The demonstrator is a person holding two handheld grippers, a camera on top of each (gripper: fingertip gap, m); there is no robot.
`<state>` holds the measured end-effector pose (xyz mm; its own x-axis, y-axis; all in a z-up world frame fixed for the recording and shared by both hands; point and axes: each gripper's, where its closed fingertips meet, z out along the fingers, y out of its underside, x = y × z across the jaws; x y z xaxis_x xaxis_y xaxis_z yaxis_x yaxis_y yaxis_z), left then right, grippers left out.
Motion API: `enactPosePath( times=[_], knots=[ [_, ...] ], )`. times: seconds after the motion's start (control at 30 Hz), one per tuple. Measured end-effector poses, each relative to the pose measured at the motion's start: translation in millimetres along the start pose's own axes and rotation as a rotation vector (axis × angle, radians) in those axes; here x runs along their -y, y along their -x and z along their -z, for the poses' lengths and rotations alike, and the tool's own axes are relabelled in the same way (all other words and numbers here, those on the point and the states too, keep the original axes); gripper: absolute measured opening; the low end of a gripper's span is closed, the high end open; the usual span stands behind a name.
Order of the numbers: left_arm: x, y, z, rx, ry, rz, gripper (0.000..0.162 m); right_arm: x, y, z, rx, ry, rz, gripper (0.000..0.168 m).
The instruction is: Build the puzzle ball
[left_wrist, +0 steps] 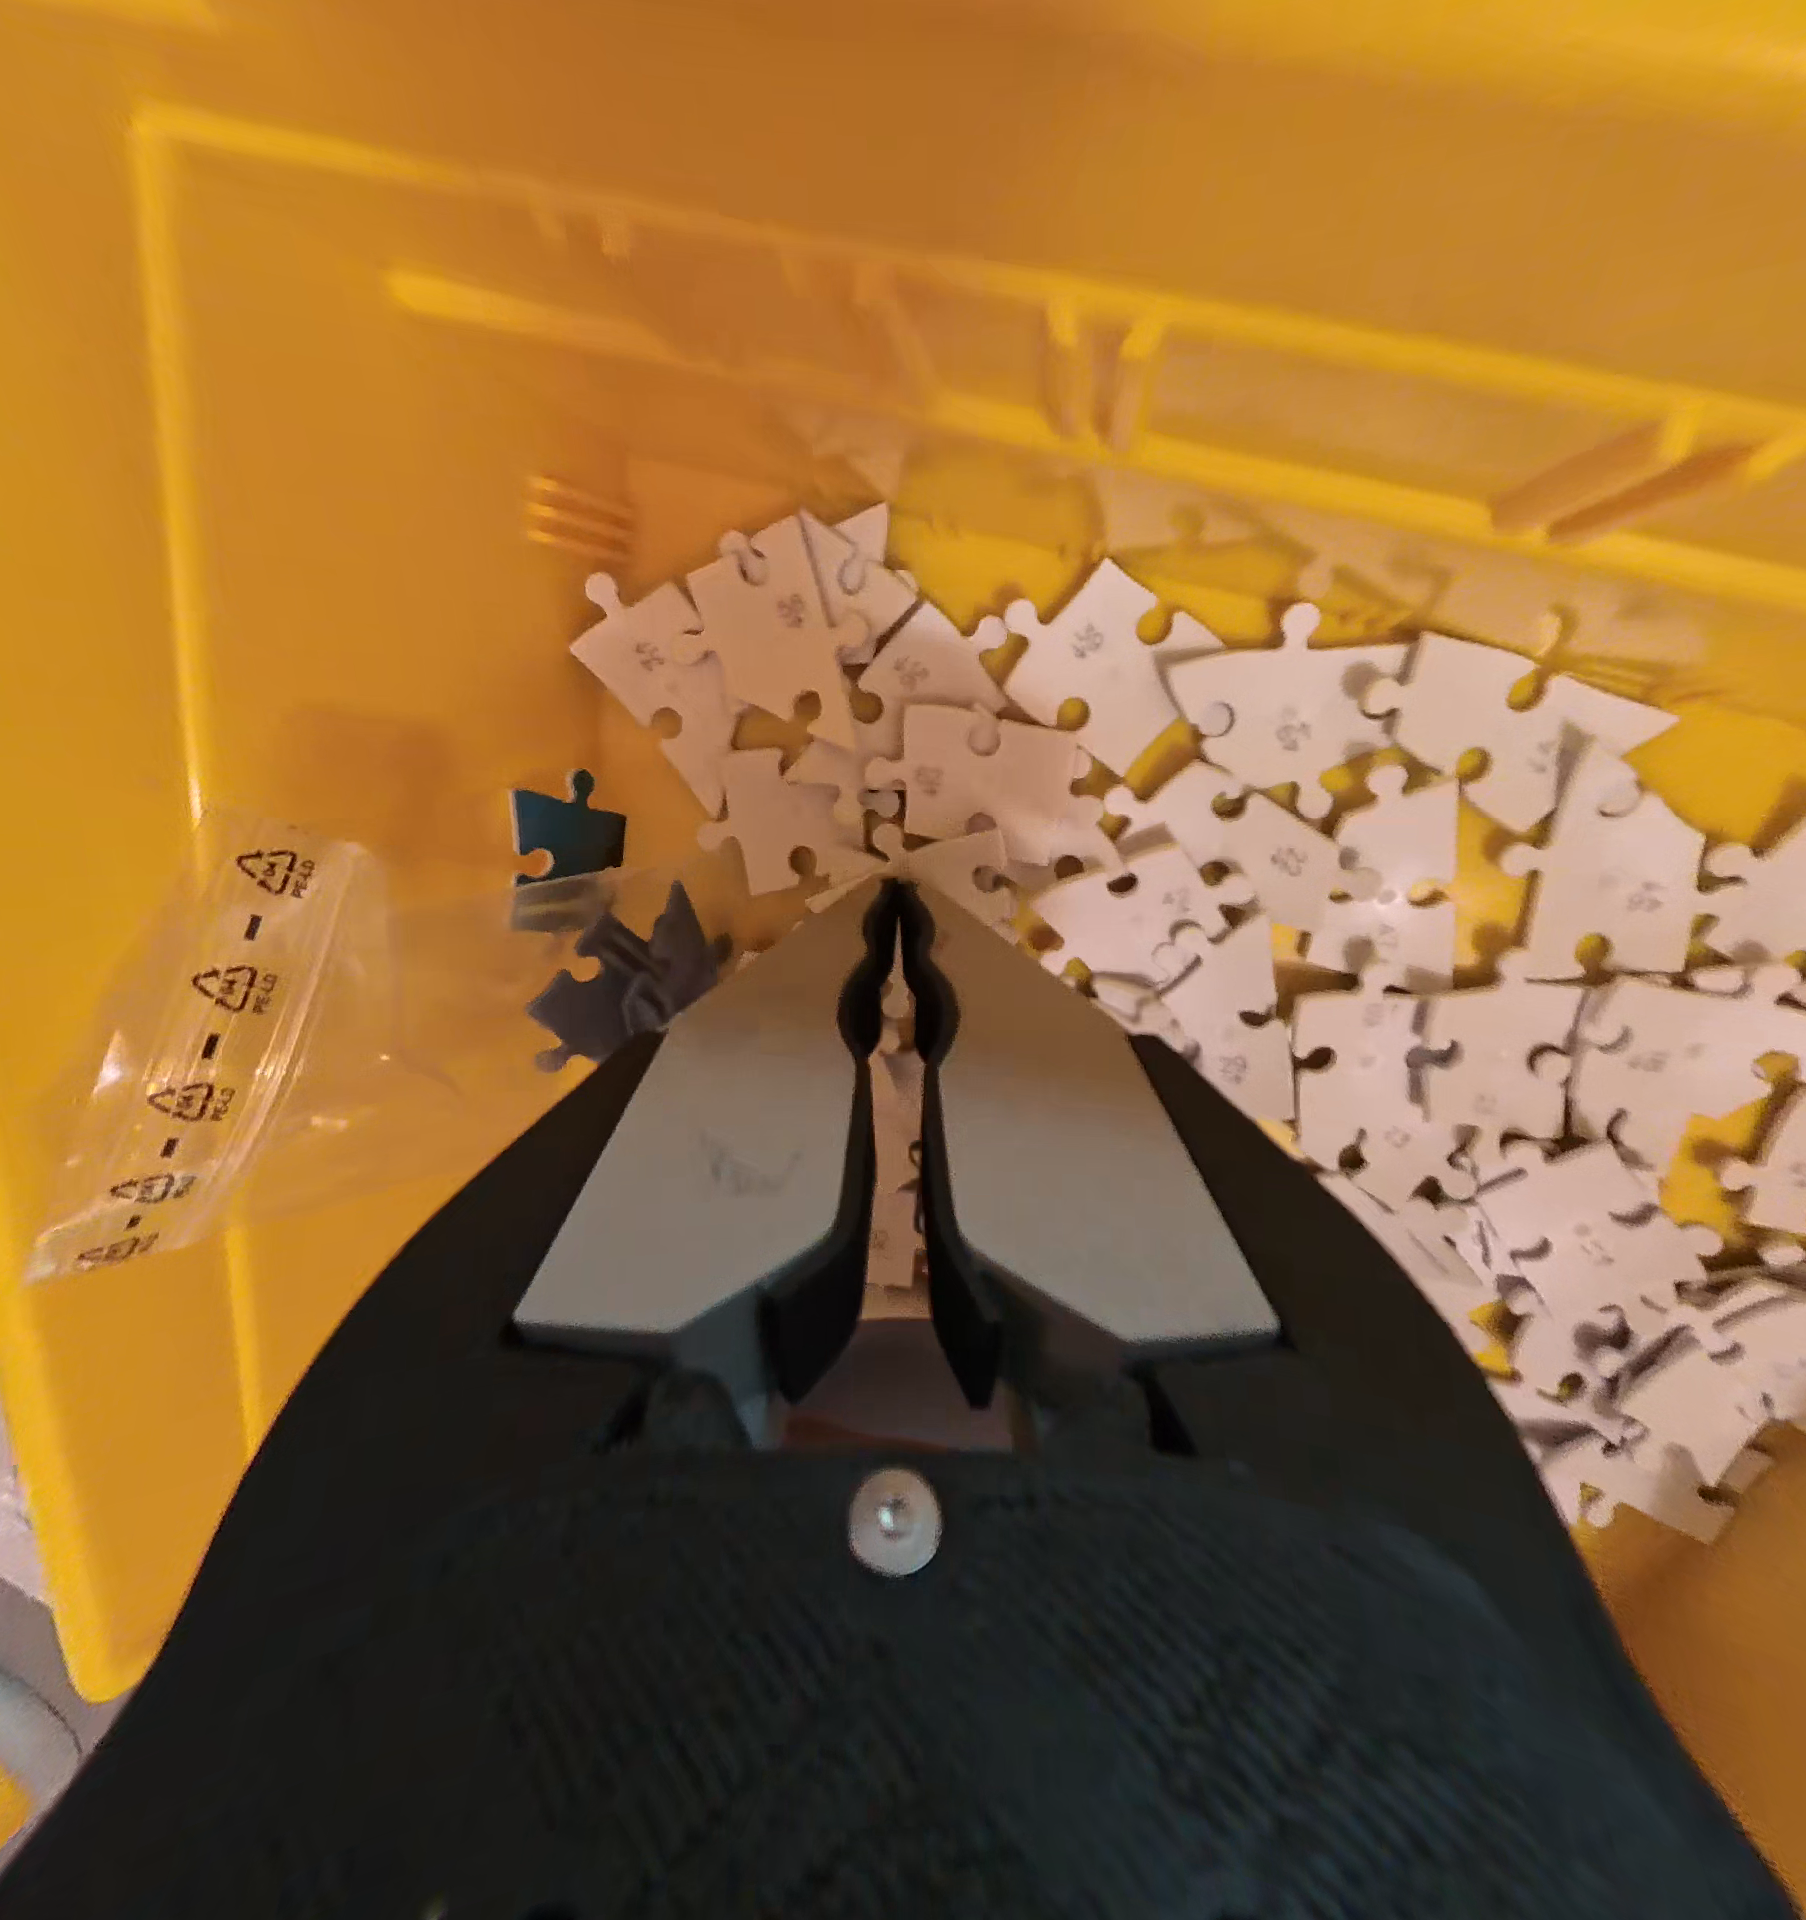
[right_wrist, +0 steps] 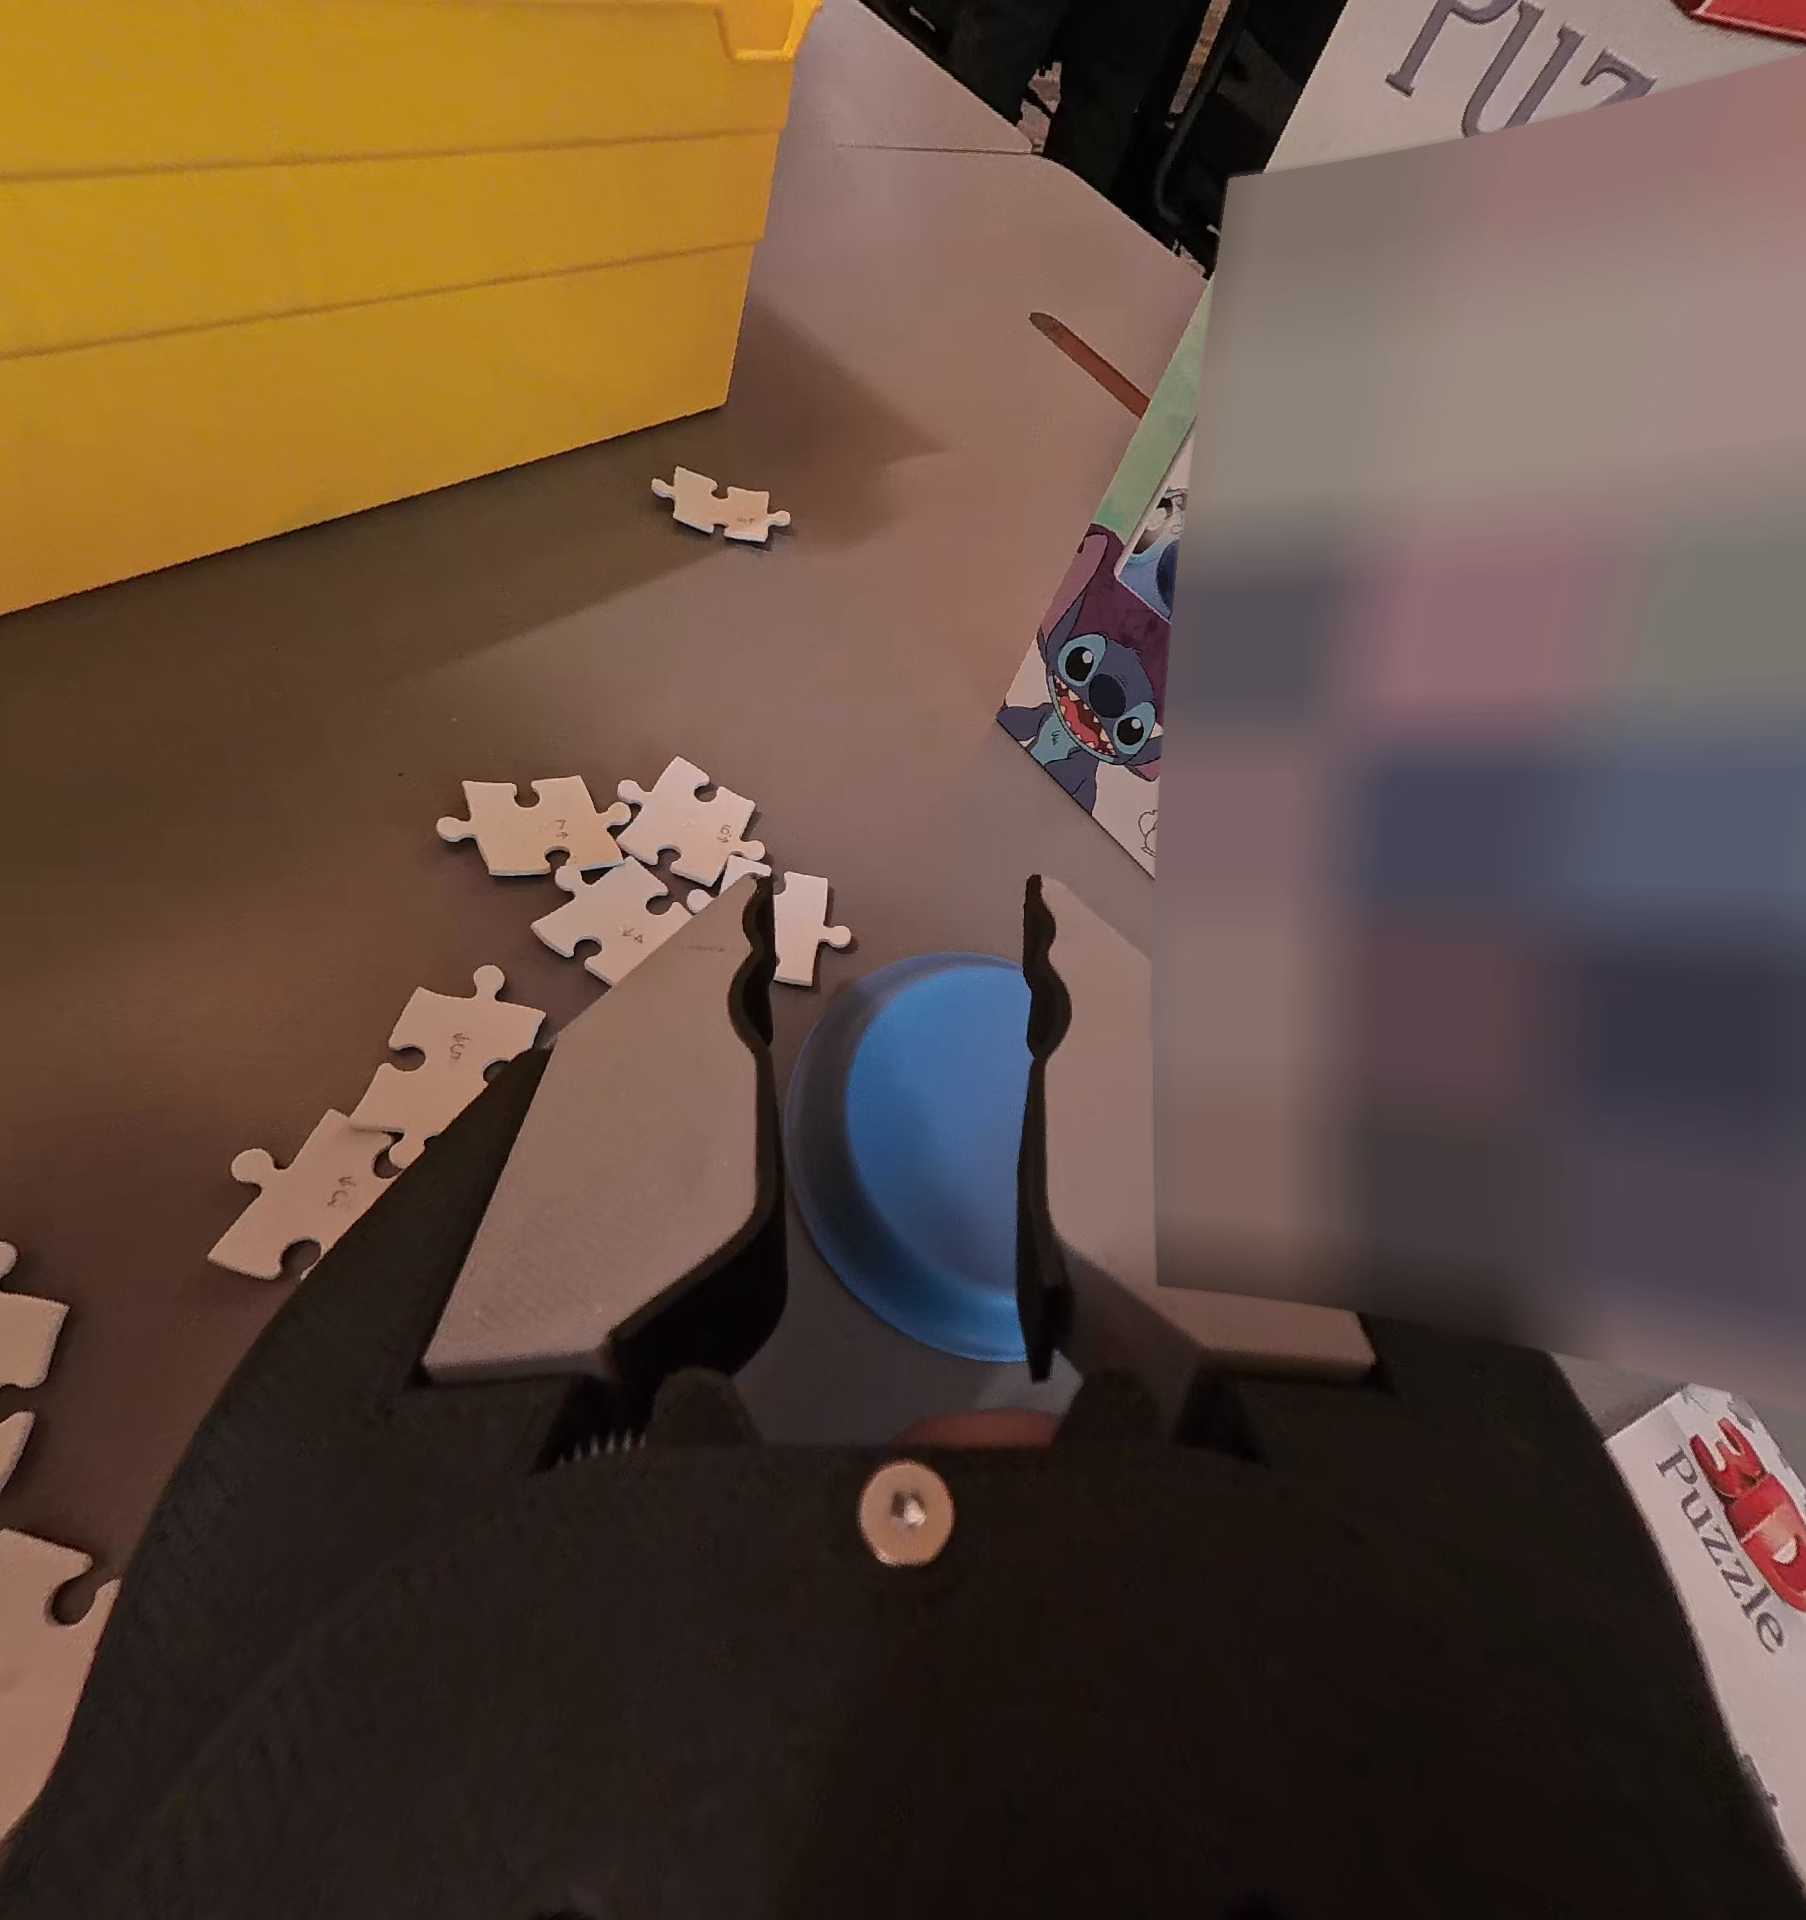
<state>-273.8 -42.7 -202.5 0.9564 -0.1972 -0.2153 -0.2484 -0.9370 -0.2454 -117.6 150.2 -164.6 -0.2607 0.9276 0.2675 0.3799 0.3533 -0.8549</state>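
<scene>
In the left wrist view my left gripper (left_wrist: 894, 894) is inside a yellow bin (left_wrist: 670, 343), over a heap of white puzzle pieces (left_wrist: 1398, 935) lying blank side up. Its jaws are shut on the edge of one white puzzle piece (left_wrist: 920, 857) at the fingertips. In the right wrist view my right gripper (right_wrist: 899, 904) is open and empty, held above a blue round dish (right_wrist: 920, 1143) on the grey table (right_wrist: 255, 831). Several loose white pieces (right_wrist: 608, 862) lie on the table left of its fingers.
A clear plastic bag (left_wrist: 203, 1039) and two dark picture-side pieces (left_wrist: 566, 821) lie at the bin's left. The bin's outer wall (right_wrist: 338, 312) stands at the back left. A joined pair of pieces (right_wrist: 722, 504) lies beyond. Puzzle boxes (right_wrist: 1096, 675) stand right. The grippers' ends are close to 25 centimetres from one another.
</scene>
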Motion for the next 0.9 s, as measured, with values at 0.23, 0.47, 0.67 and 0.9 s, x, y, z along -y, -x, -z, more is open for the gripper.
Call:
enactPosePath(
  times=[0.23,0.47,0.67,0.9],
  knots=[
    [-11.4,-41.3,10.4,-0.190,0.029,-0.113,0.000,-0.2,-0.1,0.1,0.000,0.000,-0.001,0.045],
    [-23.8,-35.7,20.3,-0.186,0.030,-0.139,0.000,1.0,-0.6,1.0,-0.003,-0.004,0.000,0.045],
    [5.5,8.5,34.1,-0.033,-0.121,0.052,0.000,0.1,-0.3,0.1,-0.002,-0.001,0.000,0.045],
    [-18.1,15.6,8.0,0.057,0.059,0.013,0.000,-0.1,-0.4,-0.2,-0.003,0.000,0.000,0.045]
  ],
)
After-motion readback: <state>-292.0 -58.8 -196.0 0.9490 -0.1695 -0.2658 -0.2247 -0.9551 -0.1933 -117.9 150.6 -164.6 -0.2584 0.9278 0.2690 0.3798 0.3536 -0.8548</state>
